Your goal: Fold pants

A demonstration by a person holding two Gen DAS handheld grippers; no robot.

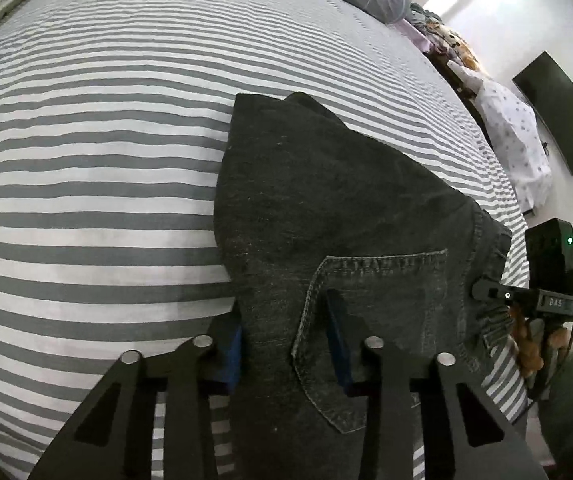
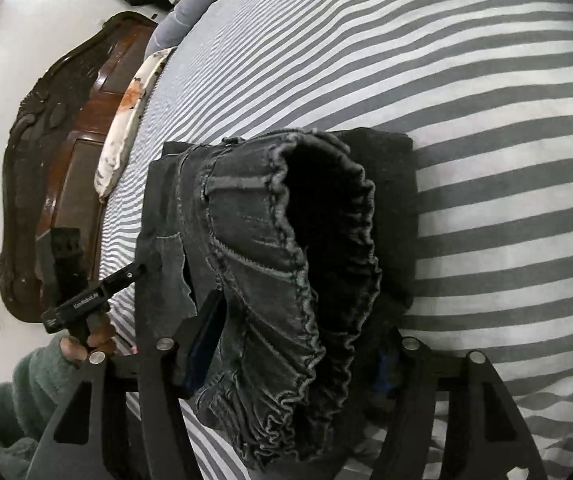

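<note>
Left gripper (image 1: 284, 342): straddles pants (image 1: 326, 208) near the back pocket (image 1: 382, 320); striped bed (image 1: 86, 160) lies wide and bare to its left and beyond. Right gripper (image 2: 300, 354): at the gathered waistband (image 2: 306, 280); open sheet to its right, headboard (image 2: 46, 168) off the bed's left edge. Pants: dark grey denim, folded in layers, on the bed. Left jaws partly closed, fabric between blue pads (image 1: 336, 344), contact unclear. Right jaws half apart around waistband; grip cannot be told.
</note>
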